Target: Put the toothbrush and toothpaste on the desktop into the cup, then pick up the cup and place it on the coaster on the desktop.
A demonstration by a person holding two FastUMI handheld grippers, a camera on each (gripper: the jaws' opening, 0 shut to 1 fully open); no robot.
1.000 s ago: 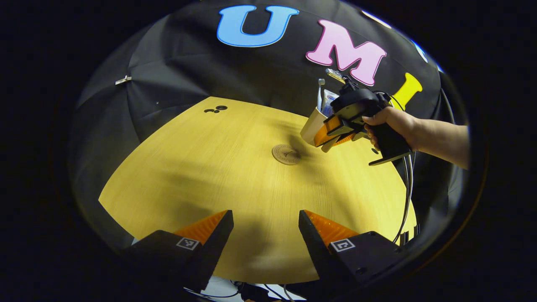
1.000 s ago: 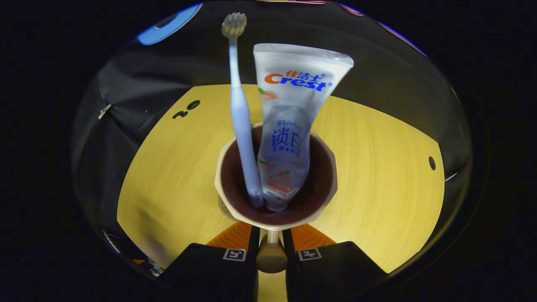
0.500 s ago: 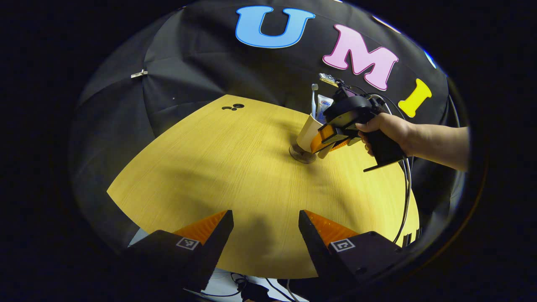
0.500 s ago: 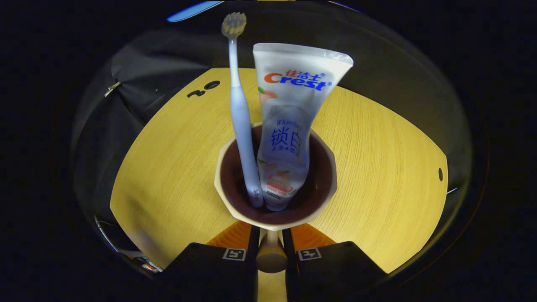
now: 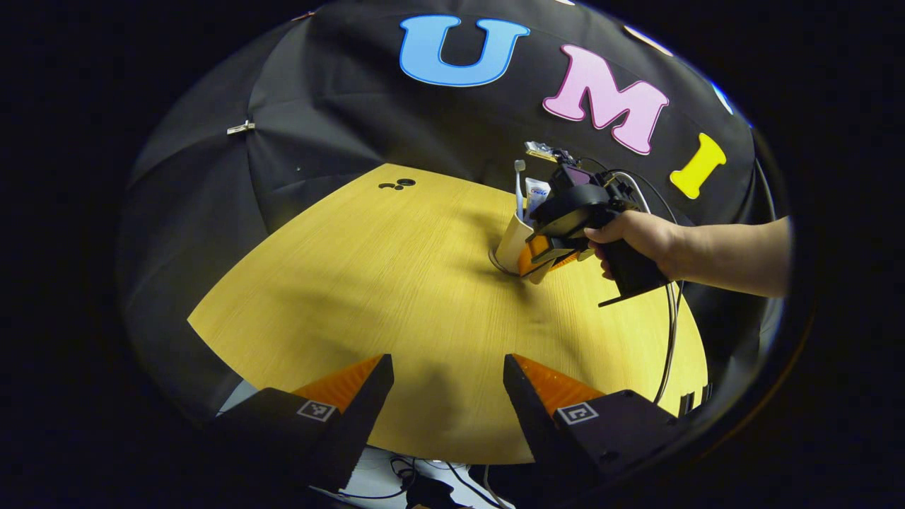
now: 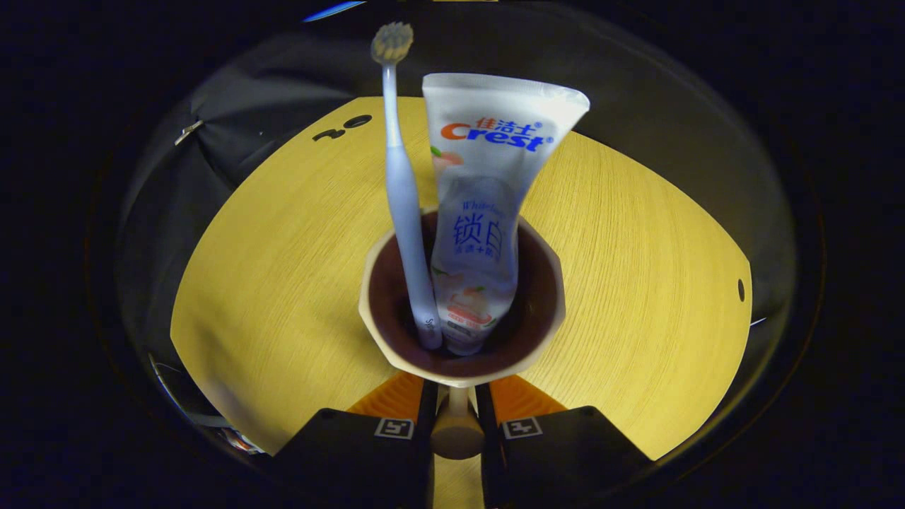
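In the right gripper view a cream cup [image 6: 461, 366] with a dark inside holds the pale toothbrush [image 6: 401, 184] and the white toothpaste tube [image 6: 488, 205], both upright. My right gripper [image 6: 456, 417] is shut on the cup's handle [image 6: 457, 433]. In the left gripper view the same cup [image 5: 510, 244] stands low over the round coaster [image 5: 496, 263], whose edge peeks out at its foot; contact is hard to judge. The right gripper [image 5: 544, 254] and a hand [image 5: 633, 237] hold it there. My left gripper [image 5: 447, 396] hangs open over the table's near edge, holding nothing.
The yellow wooden table [image 5: 396, 283] has small dark holes at its far corner [image 5: 396, 185]. Cables [image 5: 668, 332] trail from the right gripper down past the table's right side. More cables lie on the floor under the near edge [image 5: 417, 481].
The right gripper has carried the cup down and leftward onto the coaster's spot, so the coaster is now mostly covered. The left gripper has barely moved.
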